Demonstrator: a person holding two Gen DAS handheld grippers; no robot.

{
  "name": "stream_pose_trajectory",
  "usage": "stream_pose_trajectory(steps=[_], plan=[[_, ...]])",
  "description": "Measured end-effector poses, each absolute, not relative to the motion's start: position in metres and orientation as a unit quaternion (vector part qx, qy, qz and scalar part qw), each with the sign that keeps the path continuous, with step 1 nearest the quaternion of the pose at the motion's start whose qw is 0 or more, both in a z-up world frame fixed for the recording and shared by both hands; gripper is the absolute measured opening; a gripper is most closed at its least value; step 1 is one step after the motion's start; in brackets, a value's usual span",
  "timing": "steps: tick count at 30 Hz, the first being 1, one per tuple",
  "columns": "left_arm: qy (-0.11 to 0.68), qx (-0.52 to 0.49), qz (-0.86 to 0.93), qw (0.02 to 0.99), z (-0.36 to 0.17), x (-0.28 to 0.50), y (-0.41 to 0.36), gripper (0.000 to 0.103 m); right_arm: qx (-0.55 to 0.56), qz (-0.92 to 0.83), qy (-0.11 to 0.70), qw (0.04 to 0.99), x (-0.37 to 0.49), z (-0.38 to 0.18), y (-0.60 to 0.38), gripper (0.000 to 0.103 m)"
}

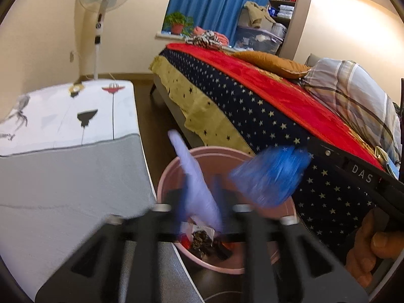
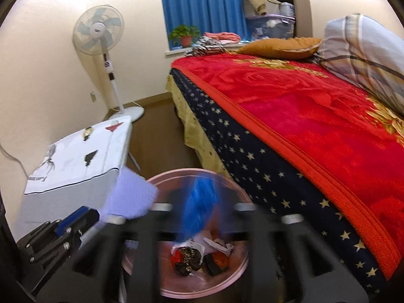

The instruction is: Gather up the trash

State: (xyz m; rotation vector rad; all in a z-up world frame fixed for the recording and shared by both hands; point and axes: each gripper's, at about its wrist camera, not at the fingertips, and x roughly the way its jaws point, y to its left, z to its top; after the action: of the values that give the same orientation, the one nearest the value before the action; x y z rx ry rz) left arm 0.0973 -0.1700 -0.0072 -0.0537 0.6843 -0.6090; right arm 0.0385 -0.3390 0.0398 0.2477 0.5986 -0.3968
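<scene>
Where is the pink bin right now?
In both wrist views the pink bin sits on the floor at bottom centre, between the star-patterned bed on its right and the cloth-covered table on its left.

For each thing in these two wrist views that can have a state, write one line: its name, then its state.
Pink bin: upright, open-topped, trash at the bottom.
Lilac piece: blurred, over the bin, between the left gripper's fingers; grip unclear.
Blue piece: blurred, over the bin, at the right gripper.
Pedestal fan: upright, blades not blurred.
Blue curtain: drawn shut.
Bed: covered by a red blanket.
</scene>
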Motion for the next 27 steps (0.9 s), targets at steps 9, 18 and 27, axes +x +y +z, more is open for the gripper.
stream_pose_trajectory(steps=[9,18,27], plan=[[0.312,-0.010,-0.255,0.915,0.004,0.081,-0.146,0.059,0.132,-0.198,0.279,0.930,0.028,0.045,-0.337,0.085],[0.289,-0.005,-0.197,0.937,0.023,0.055,-0.100,0.075,0.116,-0.152,0.257,0.947,-0.004,0.055,-0.308,0.098],[0.266,-0.026,-0.135,0.954,0.042,0.008,-0.045,0.079,0.087,-0.102,0.243,0.961,-0.039,0.056,-0.255,0.098]])
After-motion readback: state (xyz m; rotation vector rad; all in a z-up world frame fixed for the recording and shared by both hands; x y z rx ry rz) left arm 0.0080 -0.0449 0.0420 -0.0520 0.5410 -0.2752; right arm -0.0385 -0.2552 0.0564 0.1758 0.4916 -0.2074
